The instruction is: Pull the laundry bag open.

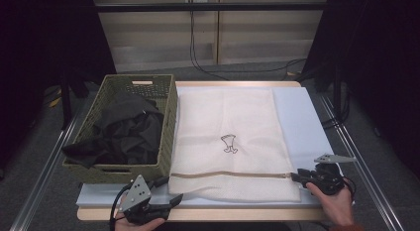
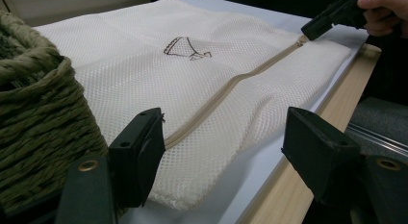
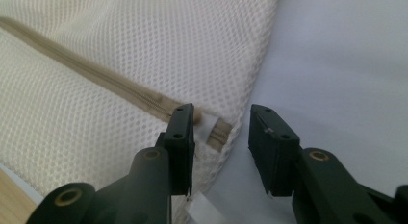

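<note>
mesh laundry bag (image 1: 228,142) | cream-white netting, small dark embroidered emblem at centre | flat on the white table, just beside the wicker basket | tan zipper (image 1: 233,174) running across near the front edge, closed, its end at the bag's right edge

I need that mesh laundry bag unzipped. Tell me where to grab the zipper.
Grip the zipper's end at the mesh laundry bag's right edge, coming from the right along the zipper line. It lies flat there, and the right gripper's open jaws already straddle it.
</note>
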`<state>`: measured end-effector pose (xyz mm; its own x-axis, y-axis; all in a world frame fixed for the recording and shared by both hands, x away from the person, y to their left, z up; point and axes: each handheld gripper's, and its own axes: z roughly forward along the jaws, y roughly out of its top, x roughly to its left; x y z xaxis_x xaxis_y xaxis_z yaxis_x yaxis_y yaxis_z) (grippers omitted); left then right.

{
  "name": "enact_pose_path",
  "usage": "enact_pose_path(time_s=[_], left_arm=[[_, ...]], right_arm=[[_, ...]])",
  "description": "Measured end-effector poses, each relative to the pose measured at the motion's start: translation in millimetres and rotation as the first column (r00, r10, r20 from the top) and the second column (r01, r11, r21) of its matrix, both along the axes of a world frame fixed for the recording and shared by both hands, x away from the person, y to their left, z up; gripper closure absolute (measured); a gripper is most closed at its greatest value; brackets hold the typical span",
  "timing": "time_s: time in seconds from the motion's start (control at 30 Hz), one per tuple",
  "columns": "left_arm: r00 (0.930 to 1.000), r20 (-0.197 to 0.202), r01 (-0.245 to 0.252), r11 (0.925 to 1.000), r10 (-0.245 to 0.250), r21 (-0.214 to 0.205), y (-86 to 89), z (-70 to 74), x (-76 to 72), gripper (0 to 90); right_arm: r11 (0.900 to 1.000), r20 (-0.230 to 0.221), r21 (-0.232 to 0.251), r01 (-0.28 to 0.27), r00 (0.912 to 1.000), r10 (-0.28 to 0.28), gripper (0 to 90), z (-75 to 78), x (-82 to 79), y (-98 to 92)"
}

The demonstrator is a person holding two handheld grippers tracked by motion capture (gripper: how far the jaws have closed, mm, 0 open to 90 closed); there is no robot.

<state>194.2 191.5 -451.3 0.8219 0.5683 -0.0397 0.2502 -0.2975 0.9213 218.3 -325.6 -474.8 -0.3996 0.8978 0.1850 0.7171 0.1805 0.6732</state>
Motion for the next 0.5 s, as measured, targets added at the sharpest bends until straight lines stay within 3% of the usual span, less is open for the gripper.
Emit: enact_pose_path(time_s=[0.27,0.37,0.4,0.5], left_arm=[[1.0,-0.003,0.005,0.9999,-0.005,0.01,-1.9,0.4,0.0,30.4],[0.9997,-0.012,0.022,0.9996,-0.023,-0.015,-4.2,-0.2,0.5,31.4],[0.9998,-0.013,0.016,0.9999,-0.016,0.004,-4.6,0.8,0.0,31.9],[0.9992,-0.02,0.035,0.9994,-0.035,-0.006,-6.3,0.8,1.8,33.2]], right_arm=[[0.9958,0.028,-0.09,-0.014,0.9995,0.016,64.9,-0.9,-3.4,10.3],[0.9972,0.023,-0.073,-0.019,0.9995,0.021,74.2,-1.2,-4.2,10.7],[0.9973,0.027,-0.07,-0.021,0.9994,0.023,75.6,-1.3,-3.8,10.9],[0.9995,0.025,-0.029,-0.009,0.9997,0.01,81.1,-2.4,-3.4,8.6]])
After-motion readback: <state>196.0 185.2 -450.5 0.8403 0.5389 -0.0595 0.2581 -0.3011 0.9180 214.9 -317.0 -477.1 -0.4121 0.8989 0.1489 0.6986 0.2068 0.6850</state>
